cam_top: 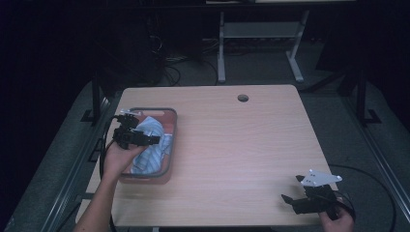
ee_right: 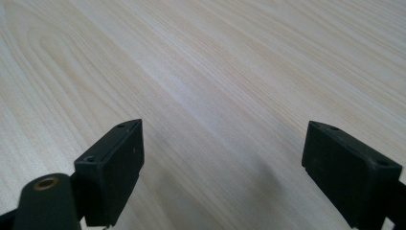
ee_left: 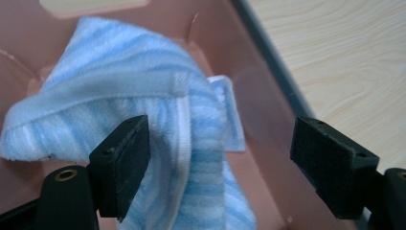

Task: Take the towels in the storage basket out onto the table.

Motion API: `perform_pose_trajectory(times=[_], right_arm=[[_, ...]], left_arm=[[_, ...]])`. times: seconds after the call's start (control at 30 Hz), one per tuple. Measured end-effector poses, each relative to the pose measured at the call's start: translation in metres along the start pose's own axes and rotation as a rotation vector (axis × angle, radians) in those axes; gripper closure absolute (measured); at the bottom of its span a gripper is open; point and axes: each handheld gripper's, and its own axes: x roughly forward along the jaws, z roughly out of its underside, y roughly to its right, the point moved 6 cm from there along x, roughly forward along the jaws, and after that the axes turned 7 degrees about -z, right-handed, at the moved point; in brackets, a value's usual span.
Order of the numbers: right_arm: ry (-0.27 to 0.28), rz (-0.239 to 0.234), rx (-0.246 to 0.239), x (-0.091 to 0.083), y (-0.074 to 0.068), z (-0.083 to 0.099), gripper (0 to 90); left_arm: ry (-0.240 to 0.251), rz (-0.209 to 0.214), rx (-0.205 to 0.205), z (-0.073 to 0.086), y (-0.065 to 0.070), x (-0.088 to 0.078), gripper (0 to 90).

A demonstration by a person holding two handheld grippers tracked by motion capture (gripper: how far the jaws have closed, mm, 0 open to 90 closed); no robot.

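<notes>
I'm working over a pale wood-grain table (cam_top: pixel 232 145) with a round cable hole (cam_top: pixel 243 98) near its far edge, in a dark room where grey floor (cam_top: pixel 261 67), loose cables (cam_top: pixel 169 67) and the white legs of another desk (cam_top: pixel 221 48) sit beyond it. My left gripper (cam_top: pixel 145 137) hangs over the pink basket (cam_top: pixel 171 140) at the table's left side, jaws spread wide above the blue striped towel (ee_left: pixel 143 86) that lies crumpled inside it, gripping nothing. My right gripper (cam_top: pixel 290 200) sits low at the near right corner, well apart from the basket, its jaws also wide open over bare wood.
</notes>
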Motion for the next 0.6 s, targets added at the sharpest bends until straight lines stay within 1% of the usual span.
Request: perform_pose_trajectory(times=[0.03, 0.13, 0.17, 0.2, 0.27, 0.3, 0.33, 0.37, 0.4, 0.47, 0.5, 0.53, 0.57, 0.6], right_arm=[[0.0, 0.0, 0.0, 0.0, 0.0, 0.0, 13.8], [0.0, -0.001, -0.005, 0.001, 0.0, 0.0, 13.8], [0.0, -0.002, -0.005, 0.001, 0.0, 0.0, 13.8], [-0.002, -0.001, -0.005, 0.001, -0.001, 0.0, 13.8], [-0.002, -0.001, -0.003, 0.001, -0.001, 0.0, 13.8], [-0.002, -0.001, -0.003, 0.001, -0.001, 0.0, 13.8], [0.002, -0.001, 0.0, 0.001, 0.0, 0.0, 13.8], [0.002, -0.001, 0.0, 0.001, 0.0, 0.0, 13.8], [0.0, -0.002, -0.006, 0.001, 0.0, 0.0, 13.8], [0.003, -0.003, -0.005, 0.0, -0.001, 0.0, 13.8], [0.003, -0.003, -0.005, 0.0, -0.001, 0.0, 13.8], [0.007, -0.003, -0.002, 0.0, 0.0, -0.001, 13.8], [0.007, -0.003, -0.002, 0.0, 0.0, -0.001, 13.8], [0.007, -0.003, -0.002, 0.0, 0.0, -0.001, 13.8]], left_arm=[[0.0, 0.0, 0.0, 0.0, 0.0, 0.0, 21.5], [-0.057, -0.039, 0.017, 0.003, -0.001, 0.01, 21.6], [-0.078, -0.055, 0.013, 0.004, -0.001, 0.013, 22.2], [-0.08, -0.054, 0.018, 0.004, -0.001, 0.015, 23.5], [-0.095, -0.071, 0.021, 0.004, 0.0, 0.02, 25.8], [-0.115, -0.079, 0.025, 0.005, 0.0, 0.023, 25.8], [-0.158, -0.105, 0.041, 0.007, 0.0, 0.03, 28.3], [-0.158, -0.105, 0.041, 0.007, 0.0, 0.03, 28.5], [-0.174, -0.117, 0.041, 0.009, 0.0, 0.034, 28.5], [-0.196, -0.136, 0.054, 0.013, 0.0, 0.043, 29.4], [-0.196, -0.136, 0.054, 0.013, 0.0, 0.043, 31.2], [-0.242, -0.145, 0.059, 0.017, -0.001, 0.049, 32.7], [-0.242, -0.145, 0.059, 0.017, -0.001, 0.049, 33.9], [-0.259, -0.138, 0.055, 0.019, -0.002, 0.051, 33.9]])
